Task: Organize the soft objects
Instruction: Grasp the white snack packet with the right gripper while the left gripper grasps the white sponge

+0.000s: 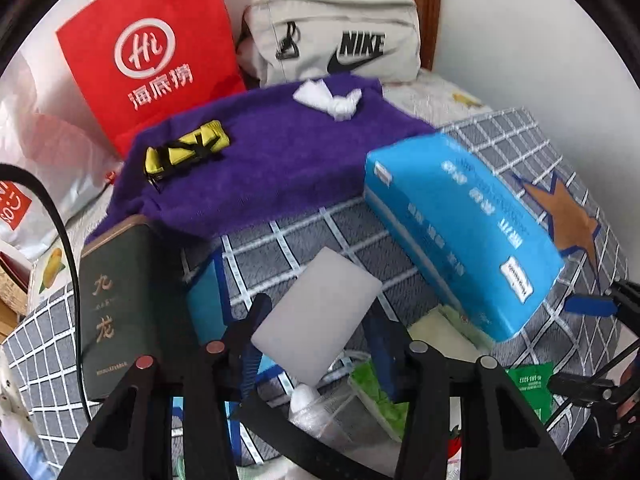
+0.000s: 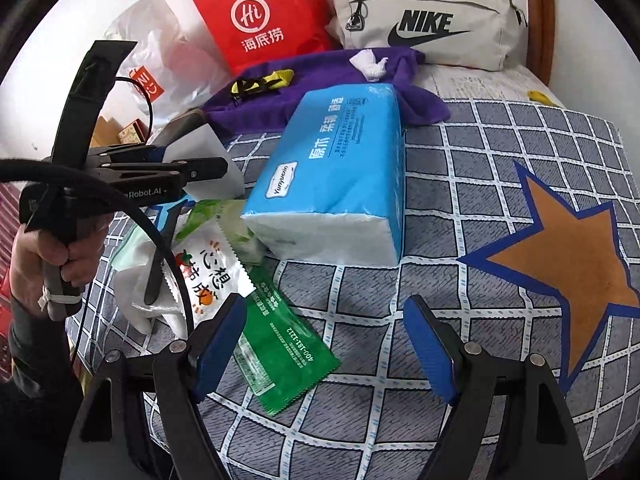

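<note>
Lying on the grey checked bed cover [image 2: 460,208] are counted one blue plastic-wrapped tissue pack [image 2: 332,176], one purple fleece cloth [image 1: 272,160], one yellow strapped pouch [image 1: 186,152], one crumpled white tissue [image 1: 328,98], one green foil sachet [image 2: 280,344] and one white rectangular foam sponge [image 1: 316,316]. The sponge is seen tilted between the blue pads of the left gripper [image 1: 316,344], which appear pressed on its lower end. The right gripper [image 2: 324,344] is held spread wide, nothing pinched, the green sachet just beside its left finger. A dark green book [image 1: 116,308] is shown only in the left view; the hand [image 2: 48,260] gripping the left tool only in the right.
</note>
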### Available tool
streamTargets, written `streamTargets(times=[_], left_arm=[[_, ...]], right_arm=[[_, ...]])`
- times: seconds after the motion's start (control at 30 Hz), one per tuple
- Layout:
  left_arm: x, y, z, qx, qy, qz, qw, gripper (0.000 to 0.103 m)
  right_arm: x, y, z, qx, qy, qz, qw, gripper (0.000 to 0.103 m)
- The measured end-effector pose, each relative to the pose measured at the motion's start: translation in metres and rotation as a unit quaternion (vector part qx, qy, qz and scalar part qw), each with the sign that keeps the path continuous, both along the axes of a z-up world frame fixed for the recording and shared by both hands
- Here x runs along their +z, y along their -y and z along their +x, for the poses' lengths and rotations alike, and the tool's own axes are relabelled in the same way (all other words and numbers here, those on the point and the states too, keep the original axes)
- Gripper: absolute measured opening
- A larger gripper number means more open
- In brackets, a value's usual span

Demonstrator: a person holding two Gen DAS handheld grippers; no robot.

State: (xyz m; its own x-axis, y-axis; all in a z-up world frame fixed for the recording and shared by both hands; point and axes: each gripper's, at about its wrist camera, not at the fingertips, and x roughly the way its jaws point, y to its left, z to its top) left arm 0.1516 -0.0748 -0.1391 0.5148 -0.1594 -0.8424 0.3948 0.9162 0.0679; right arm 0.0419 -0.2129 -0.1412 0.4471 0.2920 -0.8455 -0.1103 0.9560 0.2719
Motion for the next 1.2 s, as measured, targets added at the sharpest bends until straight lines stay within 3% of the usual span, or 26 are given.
streamTargets(times=[0.37, 0.7, 0.93, 1.0, 1.03, 1.1, 1.17, 1.2], left_arm=[[0.049, -0.047, -0.026, 0.039, 0.042, -0.072, 0.9957, 0.043], [0.047, -0.088, -0.050, 0.069, 0.035, -0.105, 0.9914, 0.044], [0.044, -0.111, -0.060, 0.091, 0.031, -0.123, 0.9877, 0.044], [0.042, -0.114, -0.060, 0.094, 0.027, -0.127, 0.9871, 0.044], [0.042, -0.116, -0.061, 0.095, 0.027, -0.128, 0.9868, 0.044], [0.042, -0.117, -0.062, 0.095, 0.026, -0.131, 0.9864, 0.044], [0.041, -0.118, -0.063, 0.098, 0.023, -0.136, 0.9856, 0.044], [0.041, -0.119, -0.063, 0.098, 0.022, -0.138, 0.9854, 0.044]], right_arm=[[-0.005, -0.023, -0.002, 0.042, -0.001, 0.017, 0.999, 0.080], [-0.011, -0.083, 0.021, 0.128, 0.026, -0.012, 0.991, 0.080], [-0.022, -0.098, 0.026, 0.135, 0.015, -0.039, 0.990, 0.081], [-0.019, -0.098, 0.024, 0.136, 0.018, -0.040, 0.990, 0.072], [-0.018, -0.098, 0.024, 0.135, 0.017, -0.040, 0.990, 0.061], [-0.016, -0.094, 0.022, 0.133, 0.011, -0.032, 0.990, 0.055], [-0.015, -0.091, 0.019, 0.130, 0.006, -0.027, 0.991, 0.039], [-0.015, -0.090, 0.017, 0.129, 0.002, -0.026, 0.991, 0.039]])
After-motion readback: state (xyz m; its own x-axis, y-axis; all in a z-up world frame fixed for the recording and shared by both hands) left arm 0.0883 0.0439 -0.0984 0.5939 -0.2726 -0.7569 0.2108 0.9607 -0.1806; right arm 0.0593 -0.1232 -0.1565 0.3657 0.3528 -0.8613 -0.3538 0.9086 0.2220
